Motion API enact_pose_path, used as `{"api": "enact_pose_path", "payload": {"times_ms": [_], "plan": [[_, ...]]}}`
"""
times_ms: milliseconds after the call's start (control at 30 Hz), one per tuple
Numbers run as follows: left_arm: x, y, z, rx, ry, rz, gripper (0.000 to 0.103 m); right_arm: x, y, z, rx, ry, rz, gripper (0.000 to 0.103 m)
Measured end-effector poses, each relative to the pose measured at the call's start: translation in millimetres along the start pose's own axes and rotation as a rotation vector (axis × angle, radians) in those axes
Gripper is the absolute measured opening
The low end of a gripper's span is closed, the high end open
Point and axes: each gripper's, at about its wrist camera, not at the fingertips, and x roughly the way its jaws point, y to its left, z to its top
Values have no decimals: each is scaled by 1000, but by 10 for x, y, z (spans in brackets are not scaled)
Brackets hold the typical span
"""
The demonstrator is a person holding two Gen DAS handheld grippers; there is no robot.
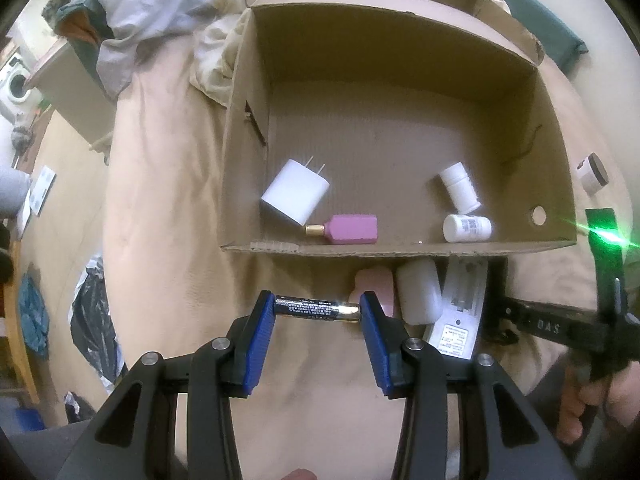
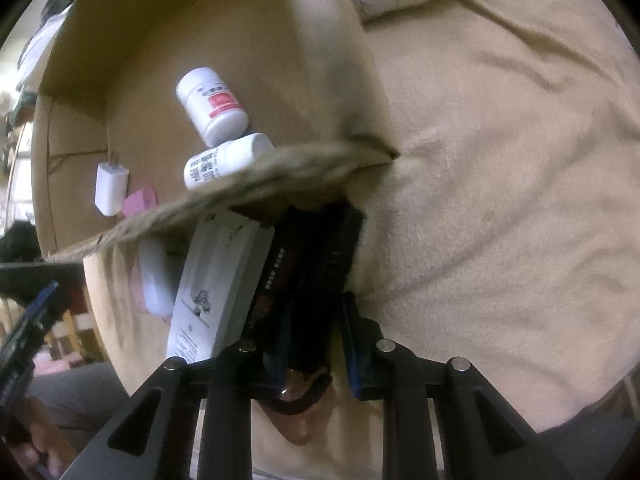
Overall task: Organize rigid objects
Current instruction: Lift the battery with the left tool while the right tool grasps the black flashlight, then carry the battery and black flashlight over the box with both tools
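Left claw (image 1: 318, 307) clamping battery (image 1: 316, 309), cardboard box (image 1: 400, 246) holding charger (image 1: 295, 192), bottles

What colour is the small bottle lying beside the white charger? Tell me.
Pink bottle, gold cap; clearest in left wrist view.

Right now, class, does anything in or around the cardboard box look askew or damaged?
Yes. The box has a ragged near rim and a torn slit in its left wall. Inside, the two white bottles lie tipped on their sides.

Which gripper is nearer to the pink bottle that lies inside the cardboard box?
Left. The left gripper, holding a battery, is just outside the box's near wall, almost opposite the pink bottle. The right gripper, shut on a dark object, is farther along that wall.
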Motion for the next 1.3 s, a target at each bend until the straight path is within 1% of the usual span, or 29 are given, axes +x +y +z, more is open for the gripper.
{"api": "enact_pose_path", "payload": {"times_ms": [100,233,333,433,567,700,733,900,1033,1167,1300], "plan": [[18,-6,-3,8,-5,16,40,-23,66,-71,-28,-24,-26,21],[35,18,-16,12,-6,37,40,-106,110,-160,-41,-49,-25,20],[13,81,-33,-4,-11,44,40,-251,135,-224,-49,-82,-23,20],[-27,113,-60,-7,-17,46,40,-418,163,-262,-65,-133,-24,20],[-90,80,-79,10,-40,55,40,-622,208,-382,-68,-184,33,20],[-173,38,-84,26,-79,71,40,-894,190,-443,-83,-230,71,20],[-201,37,-85,27,-90,72,40,-1000,120,-451,-88,-244,77,20],[-331,33,-117,30,-152,108,40,-1310,185,-516,-118,-307,123,20],[-482,39,-171,37,-210,117,40,-1613,192,-529,-142,-354,147,20],[-667,100,-135,3,-262,98,40,-1859,283,-437,-166,-398,165,20],[-867,128,-3,-27,-311,72,40,-2040,405,-316,-189,-444,177,20]]}}
